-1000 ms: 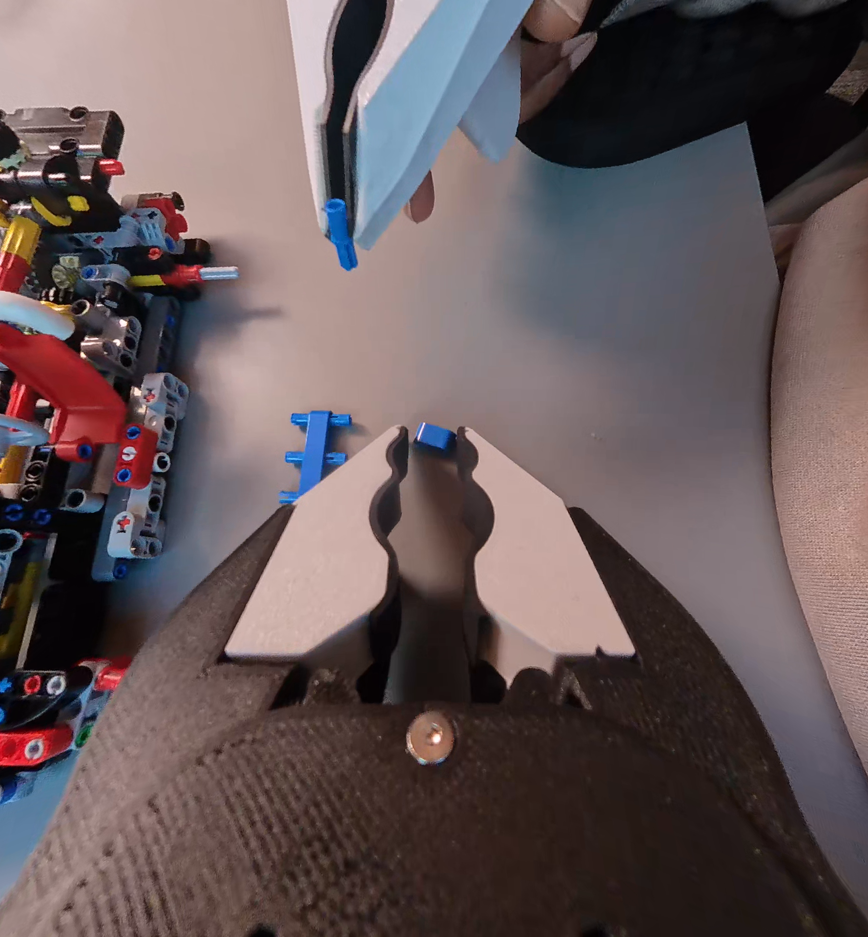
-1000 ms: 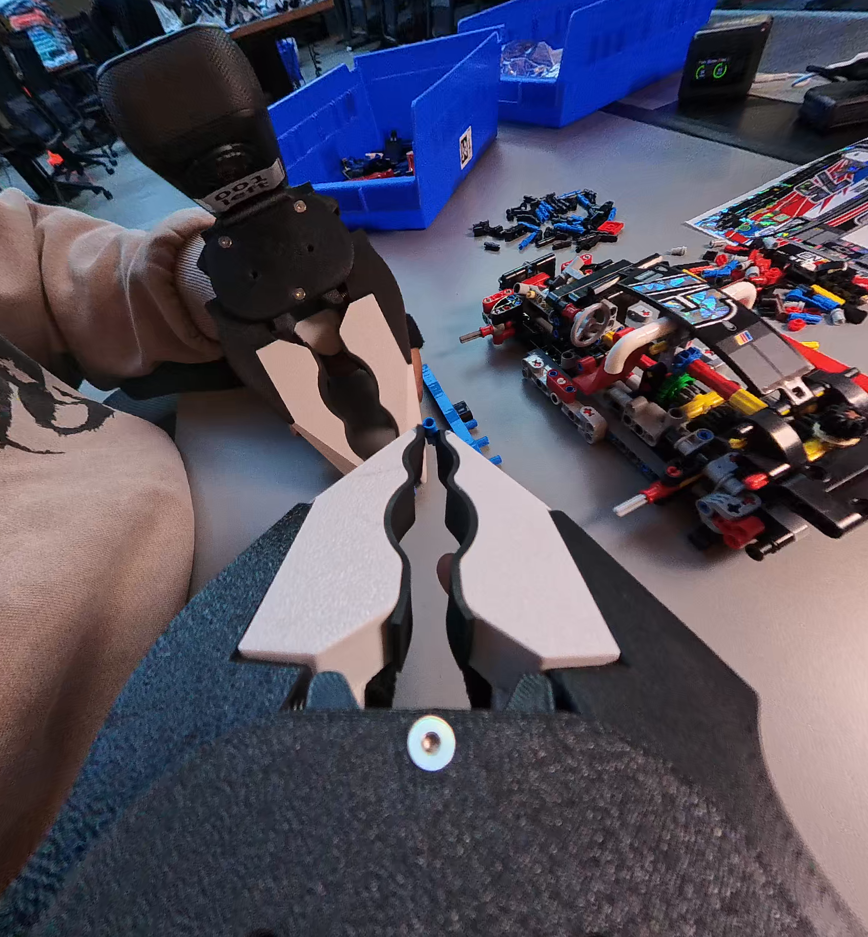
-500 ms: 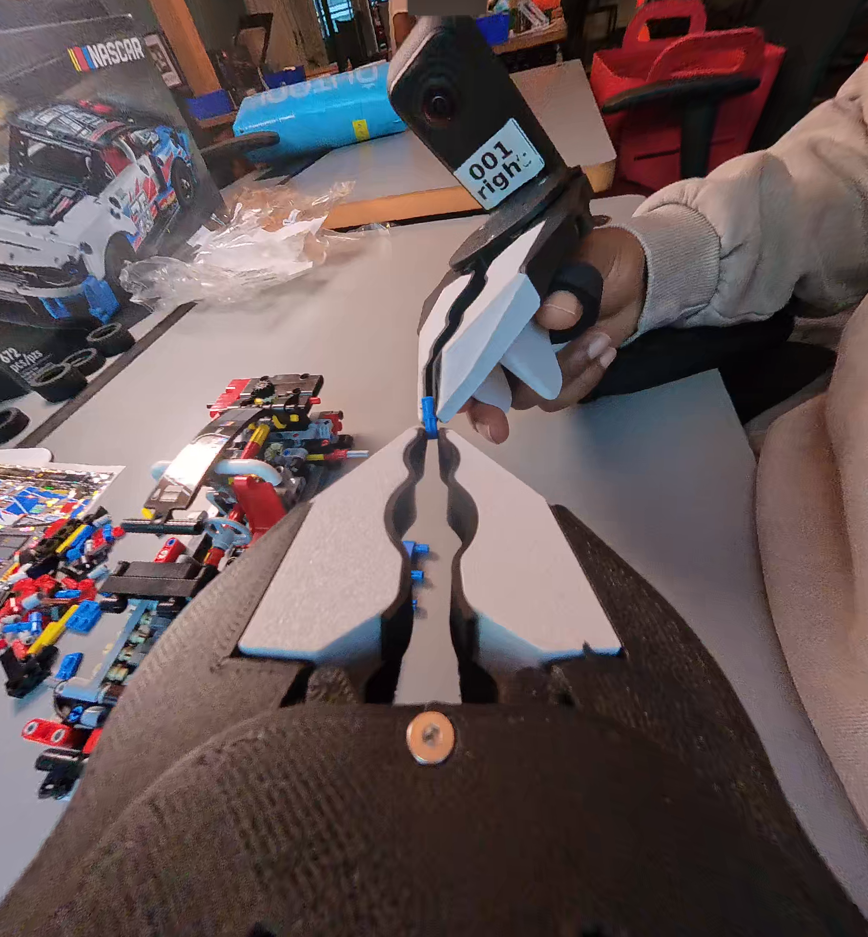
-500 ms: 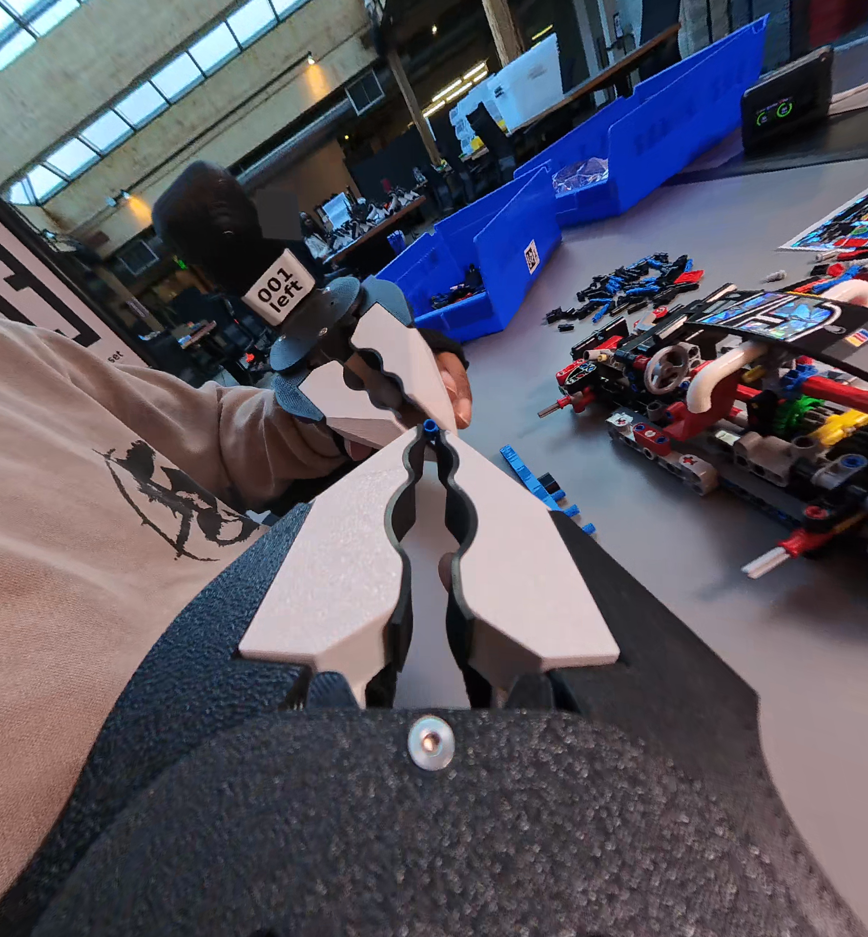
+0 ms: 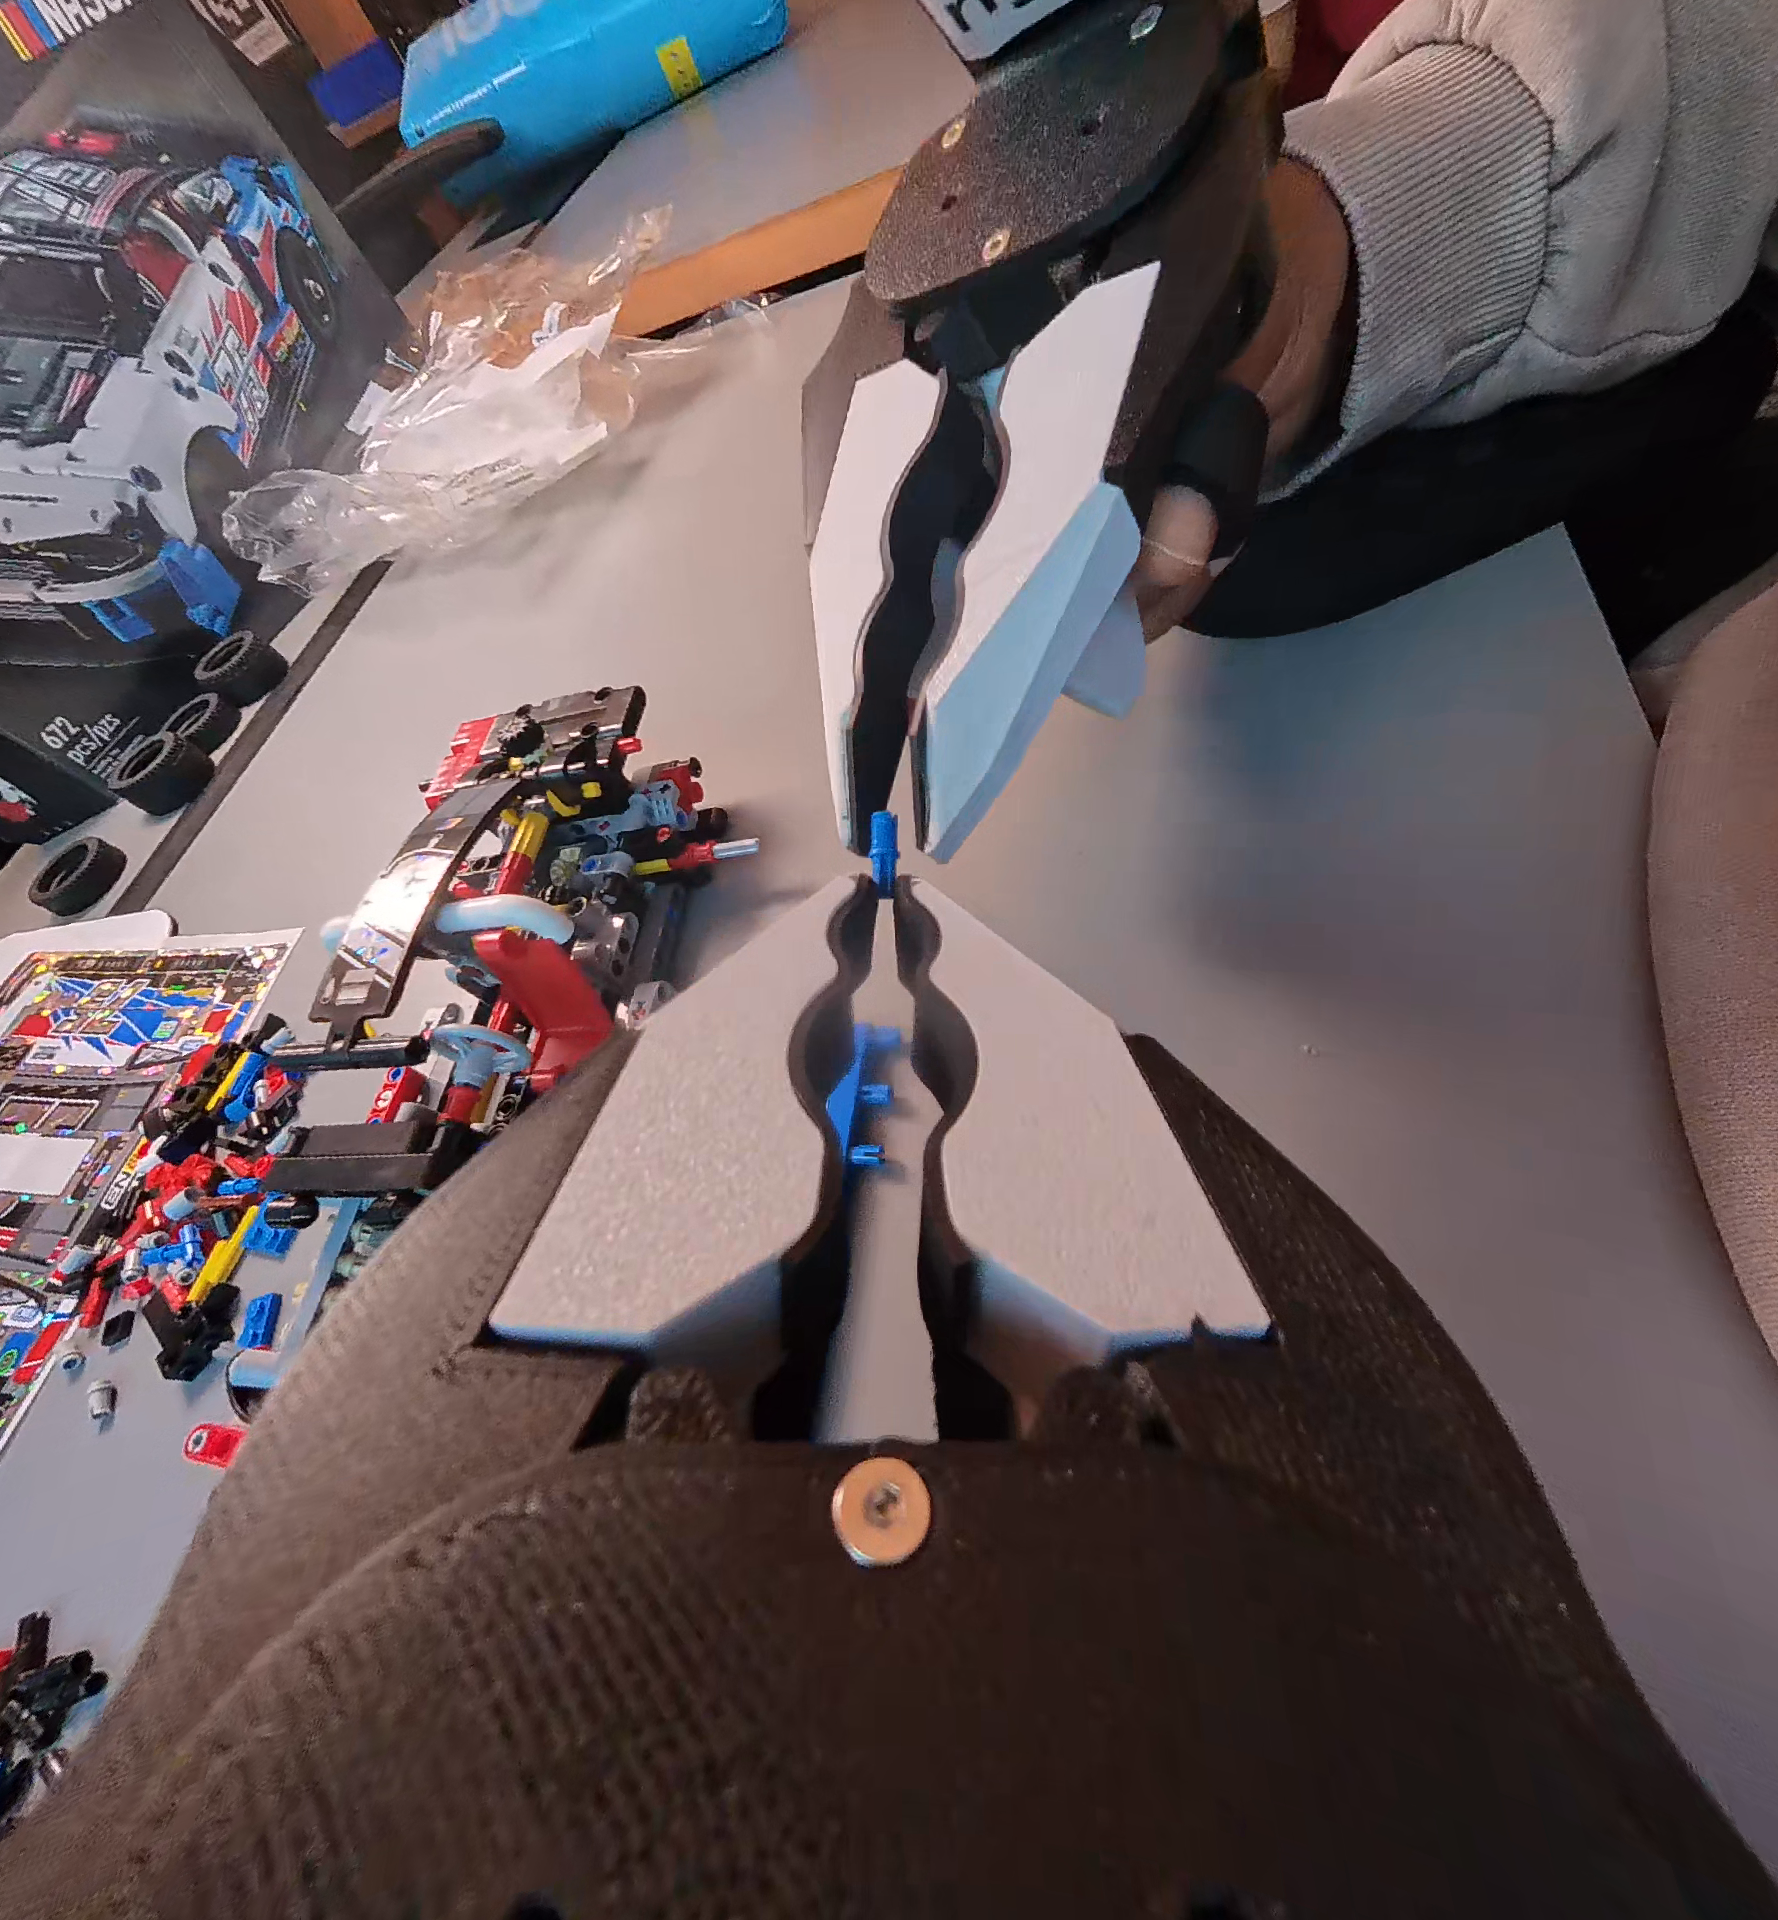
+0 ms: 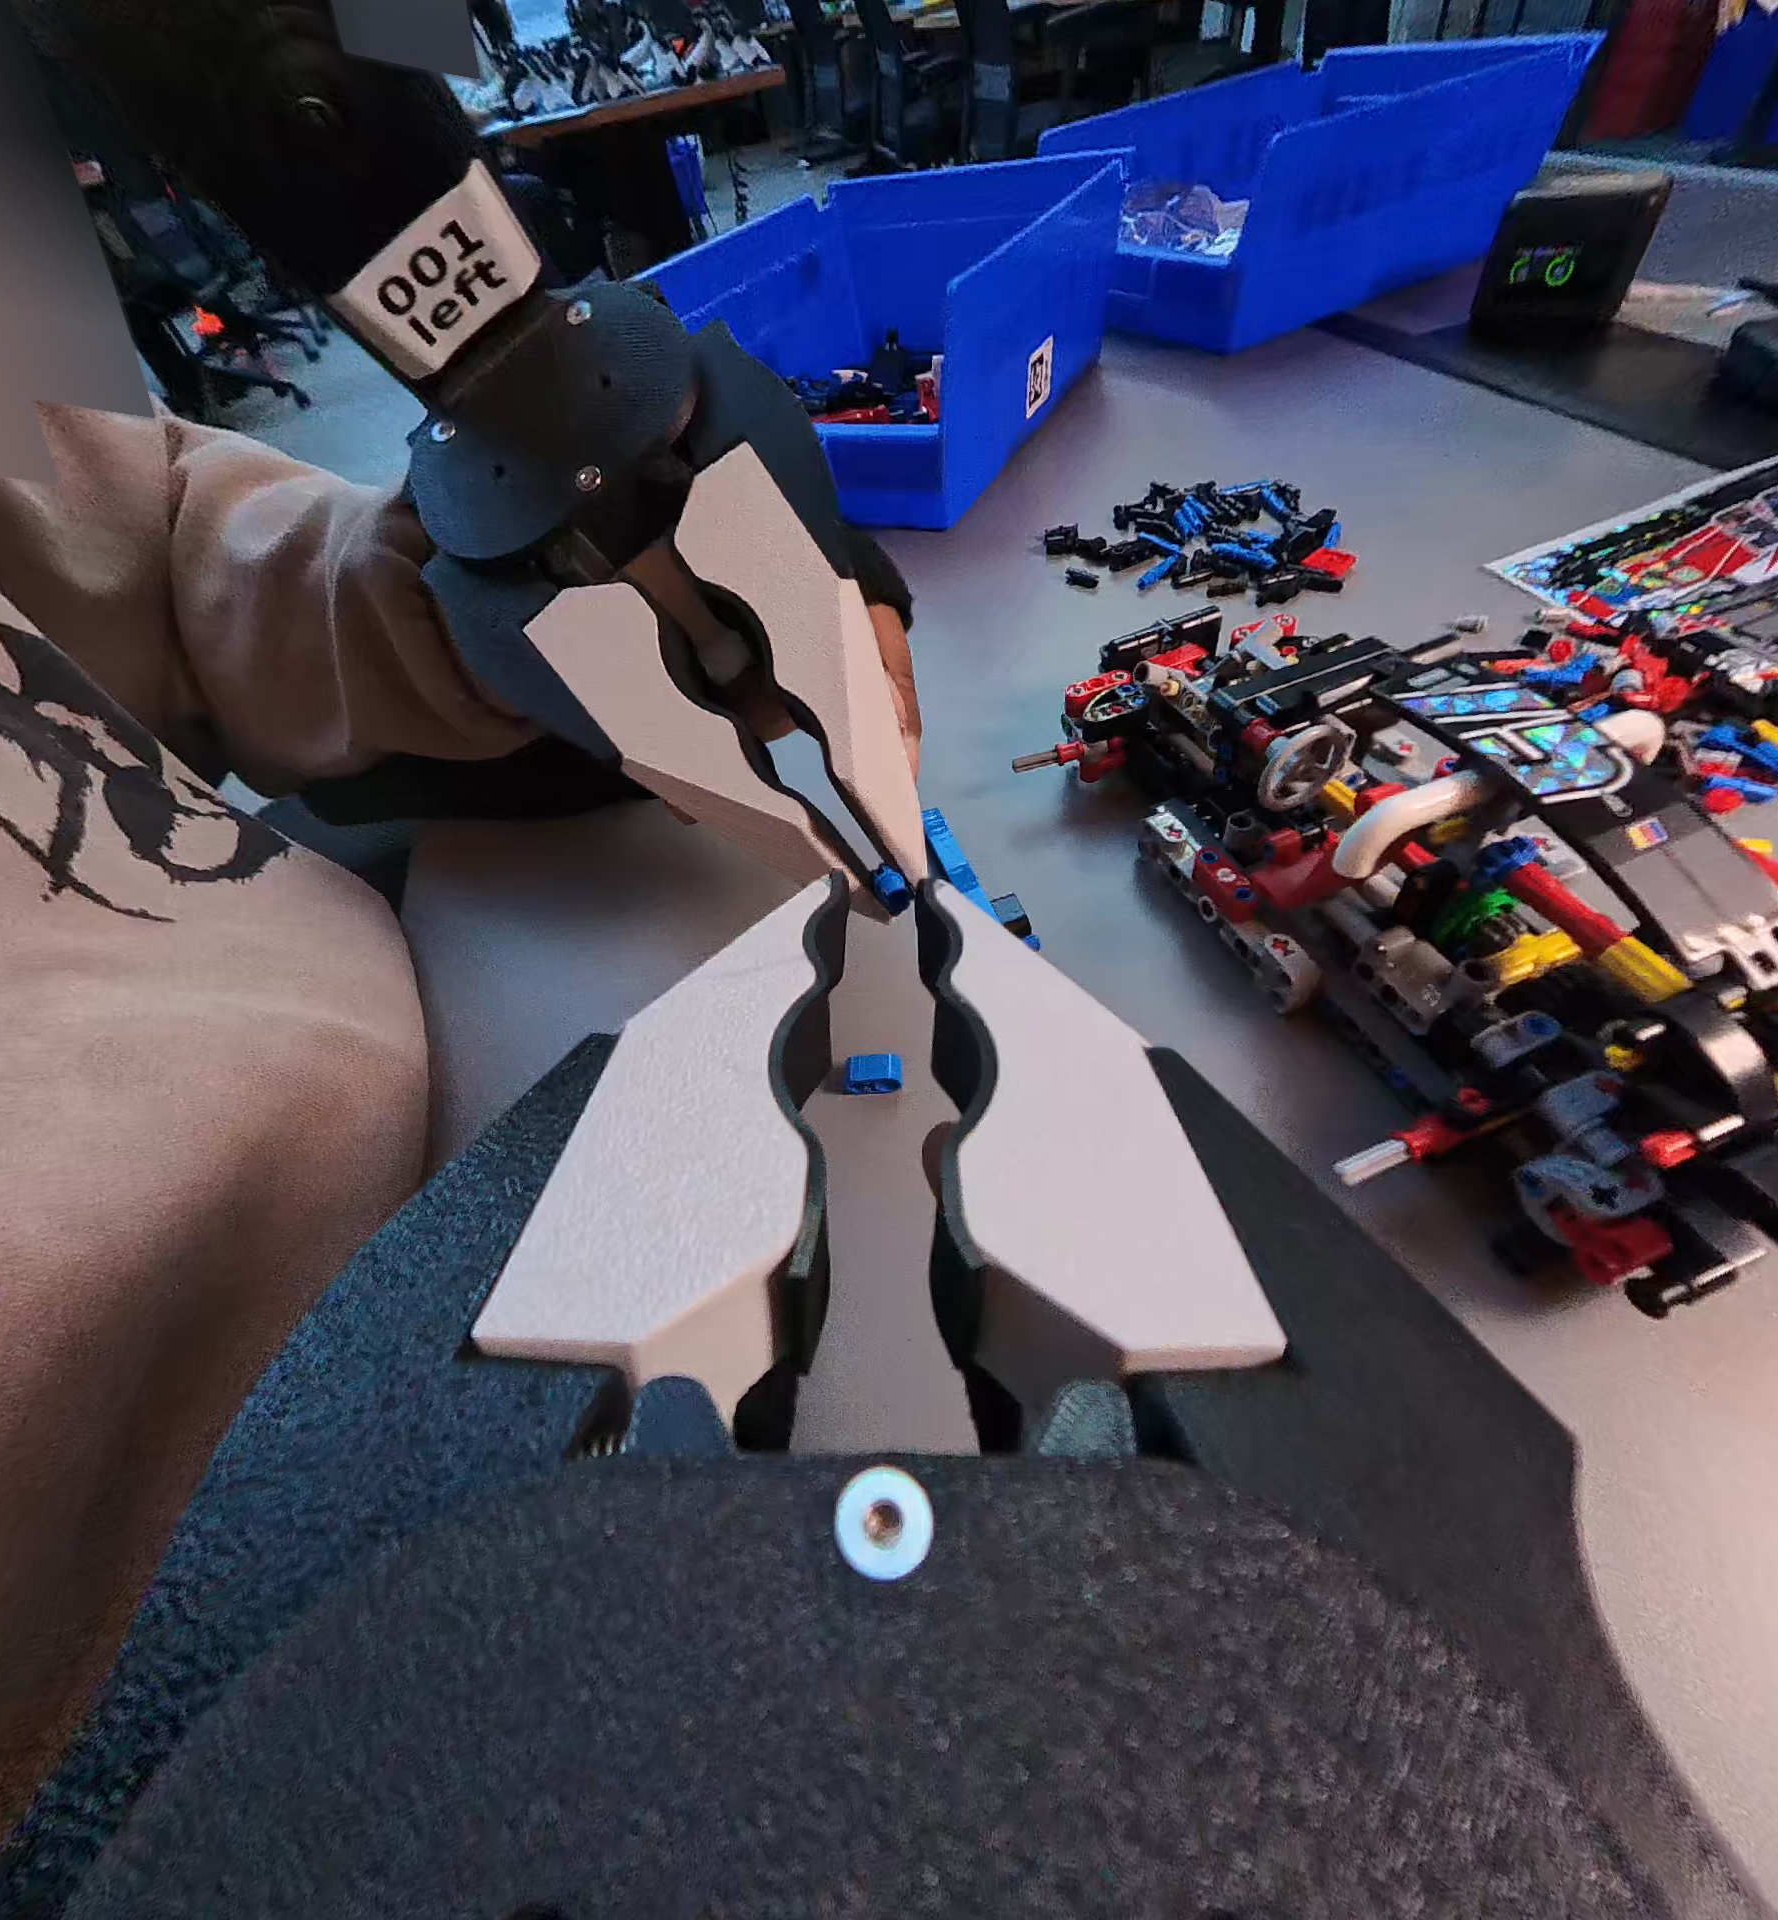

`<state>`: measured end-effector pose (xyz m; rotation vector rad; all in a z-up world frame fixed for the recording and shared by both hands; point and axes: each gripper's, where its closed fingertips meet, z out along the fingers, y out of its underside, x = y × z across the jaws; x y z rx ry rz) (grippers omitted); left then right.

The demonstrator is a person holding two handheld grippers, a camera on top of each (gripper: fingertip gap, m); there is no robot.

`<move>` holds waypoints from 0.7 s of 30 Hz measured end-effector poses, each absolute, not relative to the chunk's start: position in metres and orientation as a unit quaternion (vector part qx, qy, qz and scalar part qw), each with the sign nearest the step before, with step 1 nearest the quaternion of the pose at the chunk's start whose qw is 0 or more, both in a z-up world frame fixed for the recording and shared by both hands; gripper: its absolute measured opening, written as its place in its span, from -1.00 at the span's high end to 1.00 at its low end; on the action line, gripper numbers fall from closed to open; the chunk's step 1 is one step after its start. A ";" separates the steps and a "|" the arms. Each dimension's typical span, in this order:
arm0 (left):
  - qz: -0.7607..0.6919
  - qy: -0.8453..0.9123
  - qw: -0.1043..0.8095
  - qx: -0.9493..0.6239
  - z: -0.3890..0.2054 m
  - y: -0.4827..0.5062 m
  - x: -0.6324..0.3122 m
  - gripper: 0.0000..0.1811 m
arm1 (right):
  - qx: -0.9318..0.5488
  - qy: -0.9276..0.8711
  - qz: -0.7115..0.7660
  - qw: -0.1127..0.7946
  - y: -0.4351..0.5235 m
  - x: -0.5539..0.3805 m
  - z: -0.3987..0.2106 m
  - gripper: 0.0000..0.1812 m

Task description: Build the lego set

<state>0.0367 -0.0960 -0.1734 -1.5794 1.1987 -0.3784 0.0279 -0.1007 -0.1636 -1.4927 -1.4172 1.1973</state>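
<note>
Left gripper (image 5: pixel 883 896) fingers pinched together on a small blue pin (image 5: pixel 882 844), held above the desk (image 5: pixel 1332 935). Right gripper (image 6: pixel 880 896) meets it tip to tip, fingers slightly apart around the pin's other end. Small blue connector (image 6: pixel 872 1072) lies on the desk under the right gripper. Blue beam with pins (image 5: pixel 864 1091) lies beneath the left gripper. Half-built car (image 6: pixel 1487 894) sits to the right in the right wrist view, loose pieces (image 6: pixel 1207 540) beyond it.
</note>
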 end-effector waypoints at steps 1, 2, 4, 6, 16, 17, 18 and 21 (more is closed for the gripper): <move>-0.161 0.502 0.532 -0.662 -0.173 -0.096 0.037 0.98 | -0.572 -0.561 0.464 0.378 -0.102 0.028 -0.162 0.89; -0.166 0.502 0.531 -0.662 -0.173 -0.097 0.037 0.98 | -0.567 -0.566 0.461 0.381 -0.103 0.028 -0.162 0.89; -0.171 0.503 0.529 -0.662 -0.173 -0.098 0.038 0.98 | -0.562 -0.575 0.454 0.385 -0.103 0.029 -0.162 0.91; -0.180 0.500 0.530 -0.661 -0.171 -0.099 0.040 0.98 | -0.561 -0.579 0.451 0.384 -0.103 0.029 -0.164 0.95; -0.183 0.510 0.520 -0.660 -0.174 -0.102 0.041 0.98 | -0.547 -0.591 0.449 0.387 -0.106 0.029 -0.164 0.96; -0.182 0.512 0.519 -0.660 -0.174 -0.102 0.041 0.99 | -0.545 -0.594 0.448 0.386 -0.106 0.030 -0.165 0.96; -0.181 0.513 0.518 -0.660 -0.175 -0.103 0.041 0.99 | -0.544 -0.595 0.448 0.386 -0.107 0.030 -0.165 0.96; -0.174 0.521 0.514 -0.659 -0.177 -0.104 0.042 0.99 | -0.541 -0.605 0.443 0.382 -0.108 0.030 -0.168 0.97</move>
